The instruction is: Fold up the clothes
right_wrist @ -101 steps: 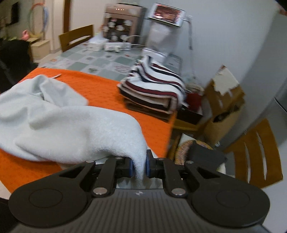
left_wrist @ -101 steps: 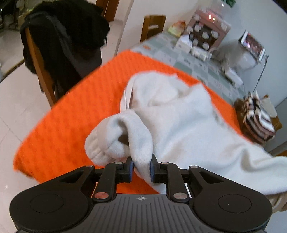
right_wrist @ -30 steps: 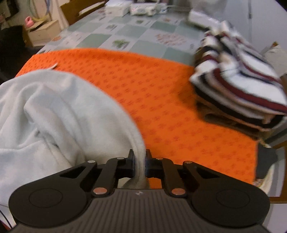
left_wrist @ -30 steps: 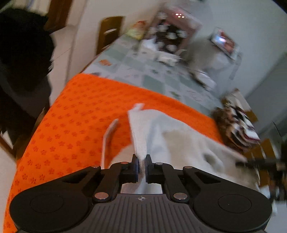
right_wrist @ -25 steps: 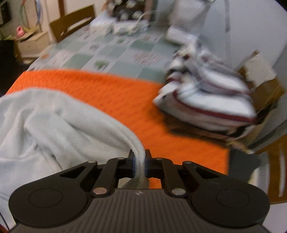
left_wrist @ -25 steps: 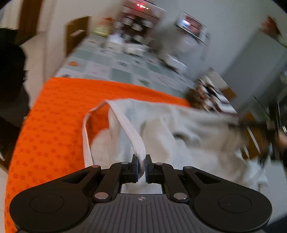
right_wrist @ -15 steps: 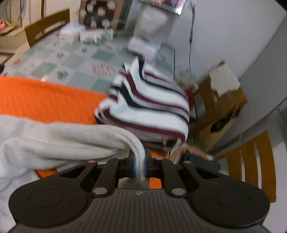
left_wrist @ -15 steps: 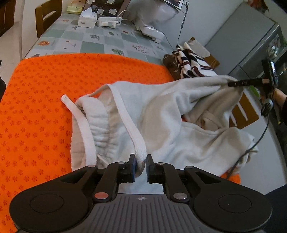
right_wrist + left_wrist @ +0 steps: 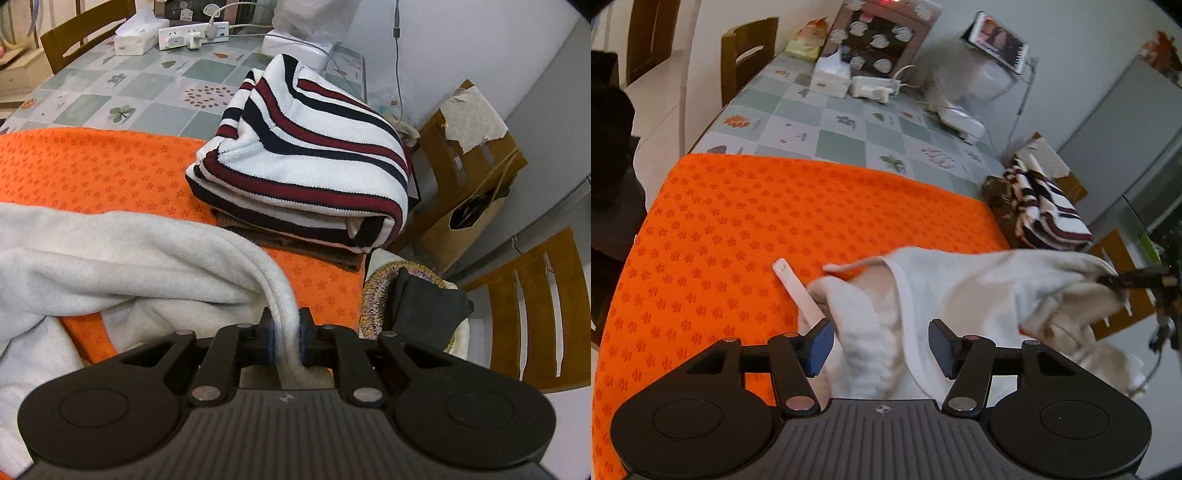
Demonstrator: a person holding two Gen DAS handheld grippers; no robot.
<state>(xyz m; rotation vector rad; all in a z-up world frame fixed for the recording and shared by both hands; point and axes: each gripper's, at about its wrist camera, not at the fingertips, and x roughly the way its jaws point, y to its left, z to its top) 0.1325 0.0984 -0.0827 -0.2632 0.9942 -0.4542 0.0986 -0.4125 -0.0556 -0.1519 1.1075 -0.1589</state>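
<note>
Home dining room — tiled table, chairs

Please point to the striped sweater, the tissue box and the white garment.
Striped sweater [image 9: 314, 155], right wrist view, top fold.
Tissue box [image 9: 832, 76], left wrist view, its side.
White garment [image 9: 122, 251], right wrist view, upper fold.

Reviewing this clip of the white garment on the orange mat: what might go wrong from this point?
The left gripper is opening around the waistband of the white garment, so that end may slump and bunch, spoiling the fold. The right gripper pinches only a thin edge of cloth near the corner of the orange mat; a tug might drag the loose fabric off the table edge or nudge the folded striped sweater close by.
</note>
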